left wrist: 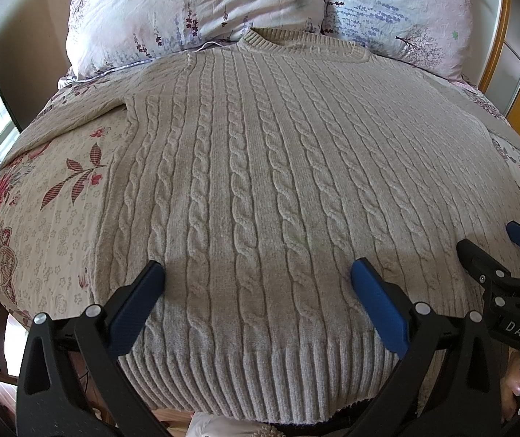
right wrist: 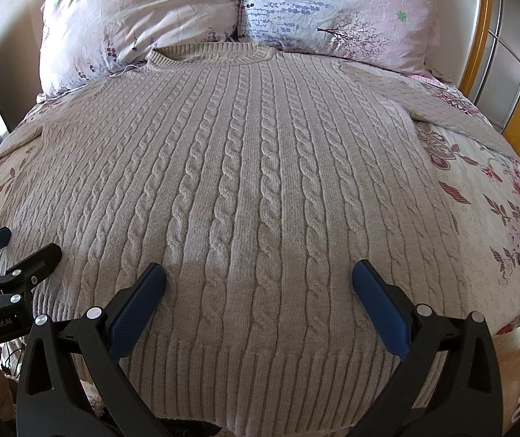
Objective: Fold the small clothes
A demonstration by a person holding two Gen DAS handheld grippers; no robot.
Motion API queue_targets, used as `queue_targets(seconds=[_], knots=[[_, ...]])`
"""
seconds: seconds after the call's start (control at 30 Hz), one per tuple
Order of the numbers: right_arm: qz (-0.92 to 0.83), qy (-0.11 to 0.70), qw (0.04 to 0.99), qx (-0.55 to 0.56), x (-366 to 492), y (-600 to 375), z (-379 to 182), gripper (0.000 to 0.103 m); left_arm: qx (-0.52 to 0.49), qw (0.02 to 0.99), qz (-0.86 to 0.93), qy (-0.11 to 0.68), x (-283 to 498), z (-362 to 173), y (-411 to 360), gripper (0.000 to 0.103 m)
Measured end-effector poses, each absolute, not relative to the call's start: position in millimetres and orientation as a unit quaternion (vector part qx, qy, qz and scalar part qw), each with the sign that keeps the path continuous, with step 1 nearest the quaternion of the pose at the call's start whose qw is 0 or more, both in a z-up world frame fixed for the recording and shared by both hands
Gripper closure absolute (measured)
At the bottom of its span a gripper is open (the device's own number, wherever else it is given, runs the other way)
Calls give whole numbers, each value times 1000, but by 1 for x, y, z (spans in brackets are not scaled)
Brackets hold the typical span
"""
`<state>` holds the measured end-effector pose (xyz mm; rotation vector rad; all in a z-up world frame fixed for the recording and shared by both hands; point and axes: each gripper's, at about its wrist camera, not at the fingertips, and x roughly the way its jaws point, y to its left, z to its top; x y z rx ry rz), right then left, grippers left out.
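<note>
From the left wrist, the cable-knit sweater (left wrist: 260, 182) lies flat and unfolded on the bed (left wrist: 52, 225), collar at 12 o'clock, hem at 6; the left tongs (left wrist: 258, 278) gape, empty. From the right wrist, the right tongs (right wrist: 259, 278) likewise hover released; all folding remains.

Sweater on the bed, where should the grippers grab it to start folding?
Probably the ribbed hem of the sweater, coming from the foot of the bed. It lies flat, neck towards the pillows, its hem nearest. The left hand-held gripper and right hand-held gripper, both open, hover above it.
</note>
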<state>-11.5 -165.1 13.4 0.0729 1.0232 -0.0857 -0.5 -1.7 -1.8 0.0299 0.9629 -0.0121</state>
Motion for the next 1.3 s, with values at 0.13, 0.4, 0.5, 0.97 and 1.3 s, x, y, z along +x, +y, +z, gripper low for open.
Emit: queue_targets(seconds=[0.13, 0.4, 0.5, 0.97, 1.3], knots=[[-38, 488, 872, 33, -14, -166, 12, 1, 15, 885, -6, 466, -2, -1, -3, 2], [-23, 487, 873, 27, -10, -165, 12, 1, 18, 881, -16, 473, 6, -1, 0, 2], [-7, 480, 877, 21, -9, -167, 12, 1, 19, 881, -21, 473, 7, -1, 1, 2], [-61, 420, 883, 202, 32, -301, 40, 3, 35, 891, -38, 450, 39, 16, 24, 2], [-193, 398, 776, 450, 69, -482, 14, 41, 36, 926, -64, 371, 95, 56, 50, 2]])
